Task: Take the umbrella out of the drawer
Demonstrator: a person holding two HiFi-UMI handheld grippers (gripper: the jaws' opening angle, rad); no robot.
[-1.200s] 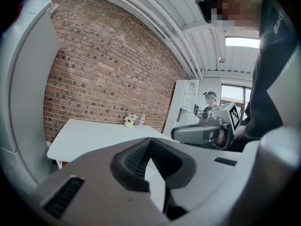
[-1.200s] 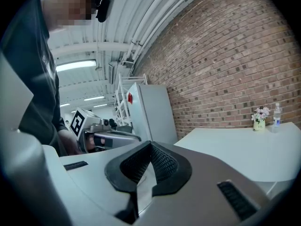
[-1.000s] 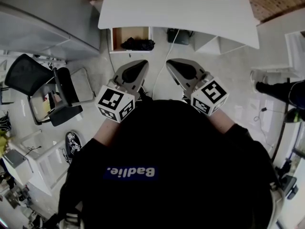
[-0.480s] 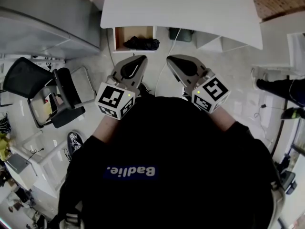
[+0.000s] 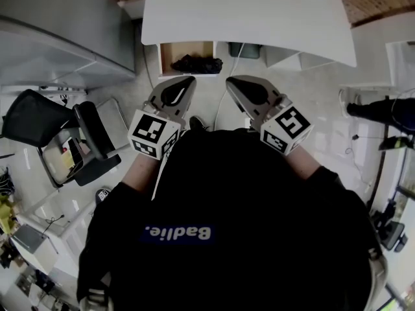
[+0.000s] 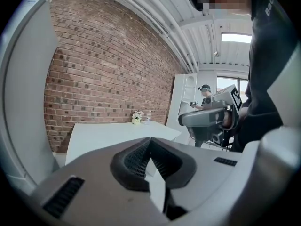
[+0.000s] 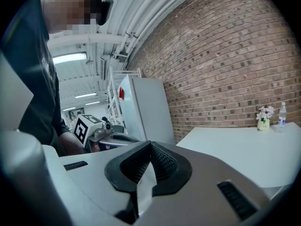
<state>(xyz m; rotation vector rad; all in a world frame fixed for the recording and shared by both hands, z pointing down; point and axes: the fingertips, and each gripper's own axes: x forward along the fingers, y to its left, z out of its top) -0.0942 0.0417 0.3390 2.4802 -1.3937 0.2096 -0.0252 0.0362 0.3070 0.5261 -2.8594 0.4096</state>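
The black umbrella (image 5: 198,63) lies folded in an open wooden drawer (image 5: 170,50) under the front edge of the white table (image 5: 246,11). My left gripper (image 5: 187,81) is held out over the floor just short of the drawer, shut and holding nothing. My right gripper (image 5: 231,83) is level with it to the right, also shut and holding nothing. In the left gripper view the jaws (image 6: 150,143) meet with nothing between them, and the right gripper (image 6: 207,119) shows beside. In the right gripper view the jaws (image 7: 150,147) are likewise together. Neither gripper view shows the drawer.
A black office chair (image 5: 39,118) stands on the left below a grey desk (image 5: 58,31). A white cable (image 5: 224,89) runs over the floor between the grippers. A small flower pot (image 7: 264,114) and a bottle (image 7: 282,114) stand on the table. Another person's shoes (image 5: 376,109) show at right.
Both grippers have come closer to the table and the open drawer, still side by side. Their jaws stayed together. The chair has slid left in the head view.
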